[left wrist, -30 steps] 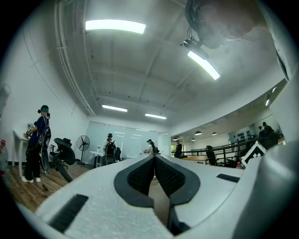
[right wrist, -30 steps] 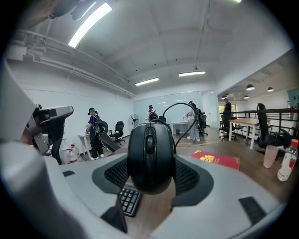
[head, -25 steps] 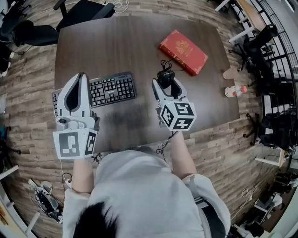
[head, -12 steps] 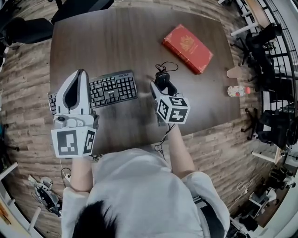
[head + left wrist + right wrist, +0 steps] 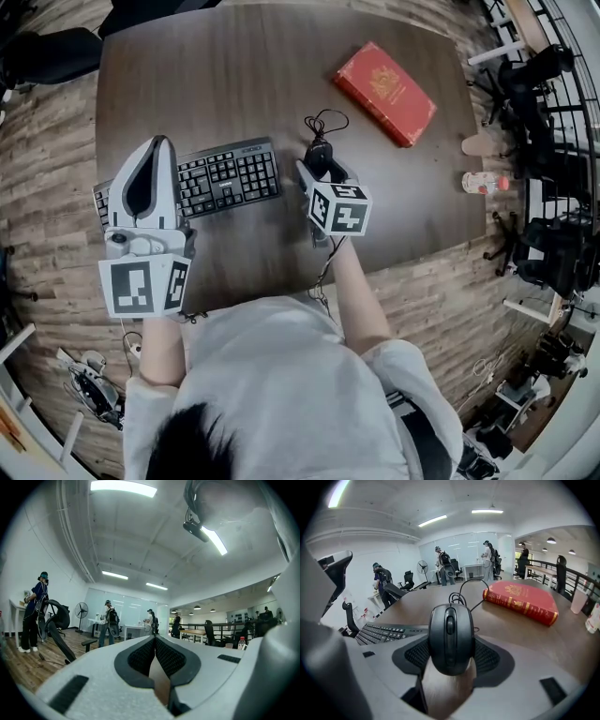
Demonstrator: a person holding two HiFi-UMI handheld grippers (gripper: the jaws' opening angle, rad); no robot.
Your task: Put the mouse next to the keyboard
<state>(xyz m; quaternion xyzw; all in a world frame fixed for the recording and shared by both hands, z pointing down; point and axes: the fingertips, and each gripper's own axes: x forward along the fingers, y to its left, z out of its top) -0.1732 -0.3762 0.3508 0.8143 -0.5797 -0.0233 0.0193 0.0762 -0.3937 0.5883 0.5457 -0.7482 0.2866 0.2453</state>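
A black wired mouse (image 5: pixel 318 156) (image 5: pixel 451 638) is clamped between the jaws of my right gripper (image 5: pixel 321 166) (image 5: pixel 451 653), just right of the black keyboard (image 5: pixel 211 178) (image 5: pixel 383 632) on the dark wooden table (image 5: pixel 234 75). Its coiled cable (image 5: pixel 323 122) trails toward the far side. My left gripper (image 5: pixel 156 155) (image 5: pixel 155 653) hovers over the keyboard's left end, jaws together with nothing between them, pointing up toward the room.
A red book (image 5: pixel 385 81) (image 5: pixel 521 601) lies at the table's far right. A plastic bottle (image 5: pixel 486 182) stands on the floor to the right. Office chairs (image 5: pixel 56 47) and several people (image 5: pixel 108 620) fill the room around the table.
My right gripper has carried the mouse left and farther from me, closer to the keyboard's right end. The left gripper has stayed about where it was.
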